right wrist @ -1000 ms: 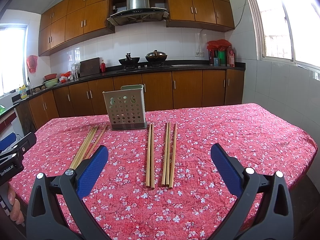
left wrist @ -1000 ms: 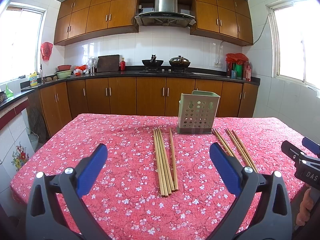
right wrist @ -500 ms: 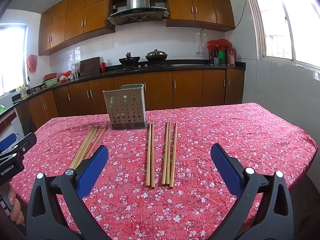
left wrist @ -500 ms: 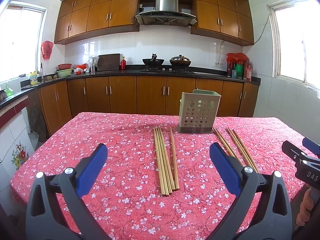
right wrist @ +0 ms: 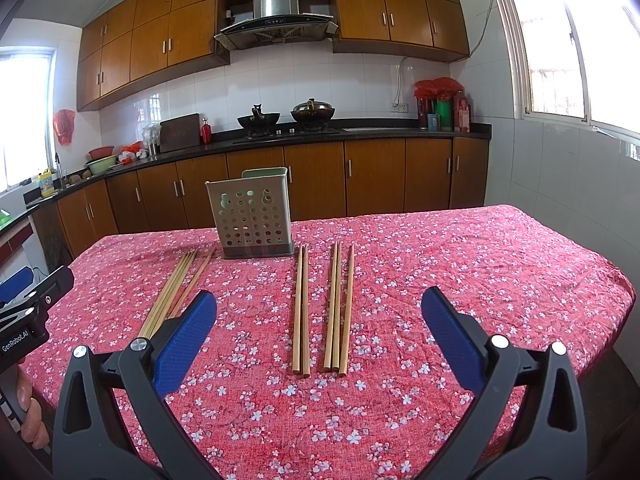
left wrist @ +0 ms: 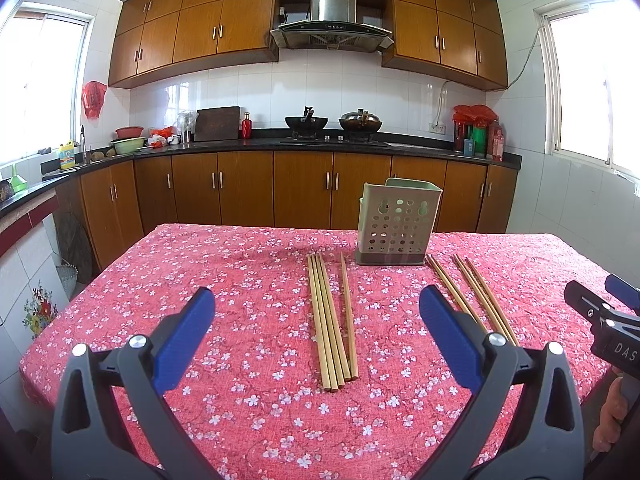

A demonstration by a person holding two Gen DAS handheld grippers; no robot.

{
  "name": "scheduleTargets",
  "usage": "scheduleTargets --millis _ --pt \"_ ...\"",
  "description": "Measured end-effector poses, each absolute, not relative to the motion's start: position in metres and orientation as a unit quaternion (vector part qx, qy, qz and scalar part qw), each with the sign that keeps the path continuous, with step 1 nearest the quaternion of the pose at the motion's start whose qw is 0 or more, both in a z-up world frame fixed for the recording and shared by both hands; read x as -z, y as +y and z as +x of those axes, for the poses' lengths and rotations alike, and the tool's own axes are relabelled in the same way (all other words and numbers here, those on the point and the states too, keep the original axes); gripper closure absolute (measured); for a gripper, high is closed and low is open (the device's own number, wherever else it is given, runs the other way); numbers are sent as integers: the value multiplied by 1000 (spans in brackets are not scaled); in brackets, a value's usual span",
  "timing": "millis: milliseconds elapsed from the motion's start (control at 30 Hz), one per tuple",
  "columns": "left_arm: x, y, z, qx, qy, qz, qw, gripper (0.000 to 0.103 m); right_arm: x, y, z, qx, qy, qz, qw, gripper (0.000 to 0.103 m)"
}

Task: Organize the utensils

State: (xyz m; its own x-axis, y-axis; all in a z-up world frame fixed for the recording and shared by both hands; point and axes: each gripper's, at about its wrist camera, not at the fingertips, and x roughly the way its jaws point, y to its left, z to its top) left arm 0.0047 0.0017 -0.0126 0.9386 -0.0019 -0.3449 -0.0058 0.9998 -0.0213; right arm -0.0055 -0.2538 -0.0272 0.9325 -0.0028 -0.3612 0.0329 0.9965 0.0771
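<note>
A pale green perforated utensil holder (left wrist: pixel 395 227) stands upright on the table; it also shows in the right wrist view (right wrist: pixel 253 216). Several wooden chopsticks lie flat in front of it. One bundle (left wrist: pixel 330 318) lies ahead of my left gripper (left wrist: pixel 316 320), which is open and empty above the cloth. Two more groups (right wrist: pixel 301 308) (right wrist: pixel 339 307) lie ahead of my right gripper (right wrist: pixel 319 320), also open and empty. The left bundle shows at the left of the right wrist view (right wrist: pixel 176 290). The right groups show in the left wrist view (left wrist: pixel 472 298).
The table carries a red floral cloth (left wrist: pixel 248 280). Brown kitchen cabinets (left wrist: pixel 304 188) and a black counter with a stove and woks (left wrist: pixel 332 124) run behind it. The right gripper's body (left wrist: pixel 608 328) sits at the right edge of the left wrist view.
</note>
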Motion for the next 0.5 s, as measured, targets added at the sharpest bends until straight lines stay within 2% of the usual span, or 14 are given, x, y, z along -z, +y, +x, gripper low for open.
scheduleTargets --millis 500 --pt "18 0 6 0 179 -10 984 4 29 -253 -3 9 185 41 982 2"
